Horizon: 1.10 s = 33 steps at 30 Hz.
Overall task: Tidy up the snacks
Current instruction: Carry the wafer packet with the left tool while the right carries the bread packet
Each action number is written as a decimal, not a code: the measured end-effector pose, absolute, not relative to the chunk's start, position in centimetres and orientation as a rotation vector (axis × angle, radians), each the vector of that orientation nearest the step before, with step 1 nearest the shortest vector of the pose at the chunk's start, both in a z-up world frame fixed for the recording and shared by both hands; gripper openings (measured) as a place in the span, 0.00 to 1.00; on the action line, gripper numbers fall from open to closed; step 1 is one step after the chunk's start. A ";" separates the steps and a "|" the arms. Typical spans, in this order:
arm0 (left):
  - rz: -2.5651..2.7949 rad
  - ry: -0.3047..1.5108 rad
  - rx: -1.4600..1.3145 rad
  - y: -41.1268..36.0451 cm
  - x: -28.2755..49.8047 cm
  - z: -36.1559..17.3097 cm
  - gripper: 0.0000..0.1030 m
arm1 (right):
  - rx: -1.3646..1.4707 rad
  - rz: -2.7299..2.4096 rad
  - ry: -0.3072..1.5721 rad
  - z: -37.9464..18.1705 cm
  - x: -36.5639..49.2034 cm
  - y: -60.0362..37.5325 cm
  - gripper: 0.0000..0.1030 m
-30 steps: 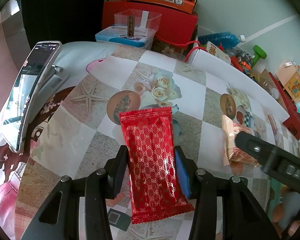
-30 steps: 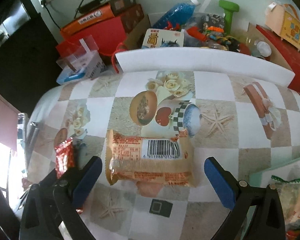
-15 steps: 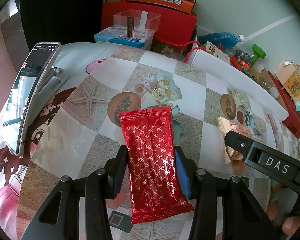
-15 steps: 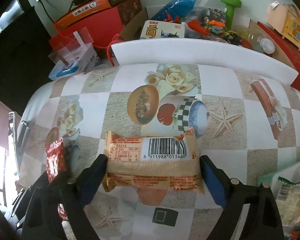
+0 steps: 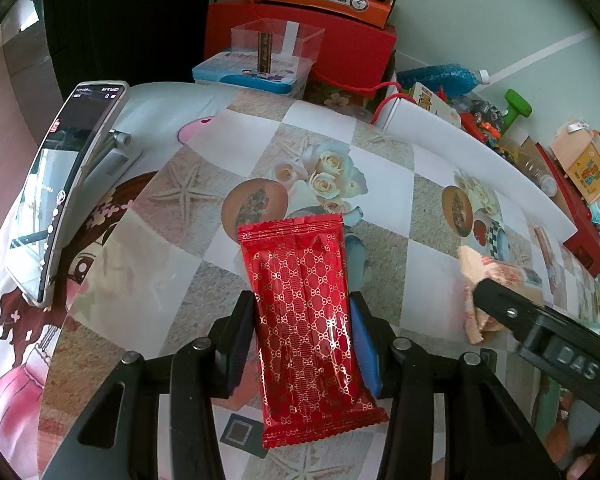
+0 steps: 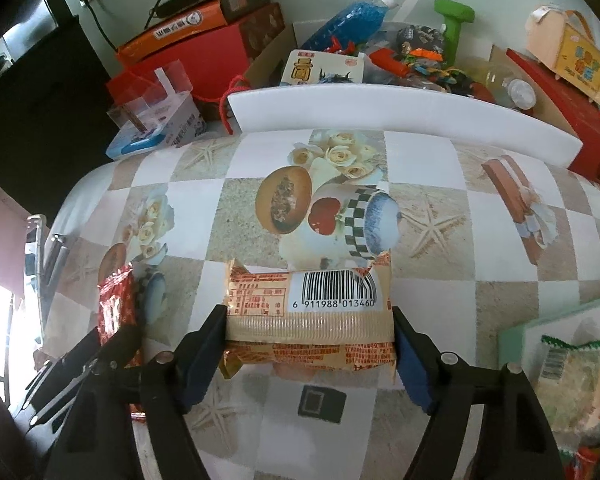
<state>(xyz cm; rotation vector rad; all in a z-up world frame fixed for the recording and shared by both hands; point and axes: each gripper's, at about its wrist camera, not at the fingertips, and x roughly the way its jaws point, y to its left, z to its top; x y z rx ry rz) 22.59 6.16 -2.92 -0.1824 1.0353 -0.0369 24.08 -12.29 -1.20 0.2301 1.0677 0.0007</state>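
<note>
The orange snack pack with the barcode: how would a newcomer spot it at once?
Start at the checked tablecloth printed with roses and starfish. Near its front edge, the orange snack pack lies crosswise between the right gripper's blue pads. Unlike the red patterned packet beside it, it shows a white barcode panel.

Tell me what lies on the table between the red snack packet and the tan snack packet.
Nothing: in the left wrist view, only bare patterned tablecloth separates the red snack packet from the tan snack packet.
</note>
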 end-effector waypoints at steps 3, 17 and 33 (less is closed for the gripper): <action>-0.047 1.045 -0.200 6.2 22.4 -2.6 0.46 | 0.235 0.001 1.039 -0.1 22.8 -12.5 0.77; -0.149 1.032 -0.213 3.1 18.8 1.0 0.46 | 0.306 -0.089 0.919 4.3 12.5 -16.6 0.77; -0.472 0.948 -0.165 -7.0 14.4 6.3 0.46 | 0.407 -0.389 0.808 6.1 4.5 -28.2 0.77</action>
